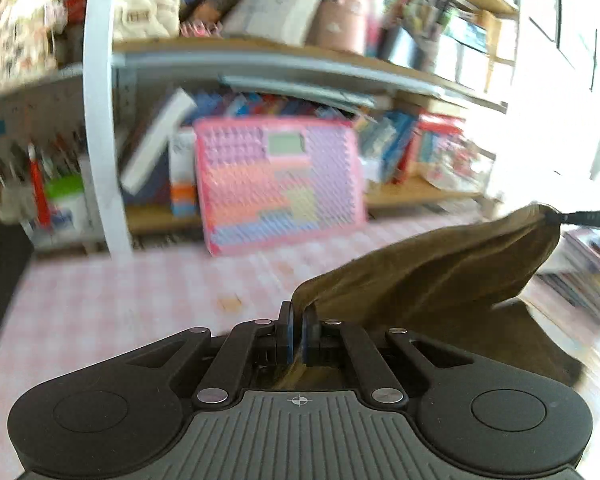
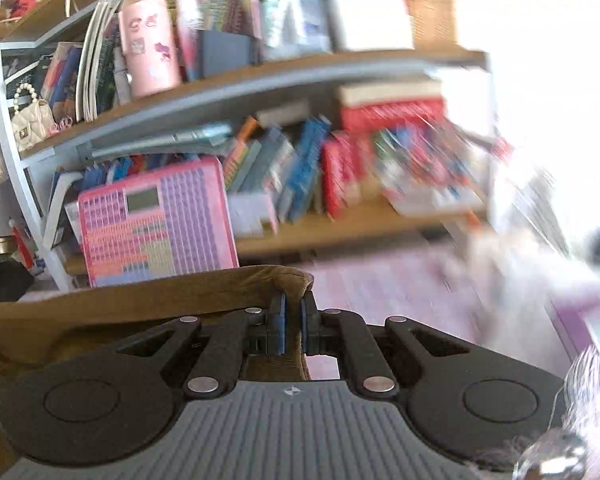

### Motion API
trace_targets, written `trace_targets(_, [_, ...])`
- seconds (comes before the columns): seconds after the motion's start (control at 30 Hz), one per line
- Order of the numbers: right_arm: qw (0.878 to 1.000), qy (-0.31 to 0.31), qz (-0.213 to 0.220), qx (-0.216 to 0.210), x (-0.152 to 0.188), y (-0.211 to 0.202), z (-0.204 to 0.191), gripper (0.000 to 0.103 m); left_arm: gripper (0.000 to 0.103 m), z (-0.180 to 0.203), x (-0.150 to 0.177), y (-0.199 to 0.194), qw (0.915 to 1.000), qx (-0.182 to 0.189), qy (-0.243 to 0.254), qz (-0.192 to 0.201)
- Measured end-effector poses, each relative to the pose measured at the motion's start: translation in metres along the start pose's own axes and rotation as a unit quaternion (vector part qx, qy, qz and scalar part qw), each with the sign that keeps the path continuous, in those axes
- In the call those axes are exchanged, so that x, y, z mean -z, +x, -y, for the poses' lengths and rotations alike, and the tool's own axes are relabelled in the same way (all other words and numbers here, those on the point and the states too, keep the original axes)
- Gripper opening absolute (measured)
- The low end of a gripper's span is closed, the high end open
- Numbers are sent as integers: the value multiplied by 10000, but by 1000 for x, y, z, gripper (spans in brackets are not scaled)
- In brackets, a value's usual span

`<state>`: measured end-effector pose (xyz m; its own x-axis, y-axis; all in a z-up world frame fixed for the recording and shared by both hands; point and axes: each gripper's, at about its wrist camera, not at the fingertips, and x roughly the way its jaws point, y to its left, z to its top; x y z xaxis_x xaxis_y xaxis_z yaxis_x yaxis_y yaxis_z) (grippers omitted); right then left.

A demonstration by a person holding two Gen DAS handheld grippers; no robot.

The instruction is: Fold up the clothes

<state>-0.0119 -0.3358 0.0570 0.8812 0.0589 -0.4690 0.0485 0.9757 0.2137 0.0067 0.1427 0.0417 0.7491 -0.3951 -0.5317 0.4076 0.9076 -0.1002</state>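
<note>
Brown cloth (image 1: 440, 276) is pinched at both ends: left gripper (image 1: 298, 332) is clamped on one corner, right gripper (image 2: 293, 326) on another, so it hangs stretched between them above the pink checked tablecloth (image 1: 112, 296). Behind it is a packed shelf unit (image 1: 100, 120), with a pink toy keyboard pad (image 1: 278, 184) leaning against the lower shelf. Books (image 2: 300, 176) fill that shelf; higher up sit a cream quilted handbag (image 1: 146, 10) and a pink tumbler (image 2: 150, 46). Everything's pretty blurry.
</note>
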Motion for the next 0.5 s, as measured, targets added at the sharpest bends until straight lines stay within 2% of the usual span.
trace_targets(0.1, [9972, 397, -516, 368, 58, -26, 0, 7, 3, 5, 39, -5, 9990, 140, -125, -406])
trace_targets(0.17, [9930, 591, -835, 592, 89, -36, 0, 9, 7, 3, 60, -4, 9972, 155, -402, -605])
trace_targets(0.23, [9891, 573, -1079, 820, 110, -42, -7, 15, 9, 1, 75, -7, 9942, 99, -730, -783])
trace_targets(0.3, [9858, 535, -1221, 1019, 120, -50, -15, 27, 12, -1, 81, -12, 9923, 102, -930, -807])
trace_targets(0.4, [9839, 700, -1332, 963, 134, -69, -20, 31, 19, -6, 85, -25, 9890, 92, -1266, -762])
trace_targets(0.43, [9829, 761, -1411, 904, 137, -72, -21, 31, 24, -9, 87, -31, 9868, 88, -1445, -723])
trace_targets(0.5, [9805, 878, -1575, 783, 143, -80, -23, 32, 27, -15, 95, -42, 9798, 53, -1888, -657])
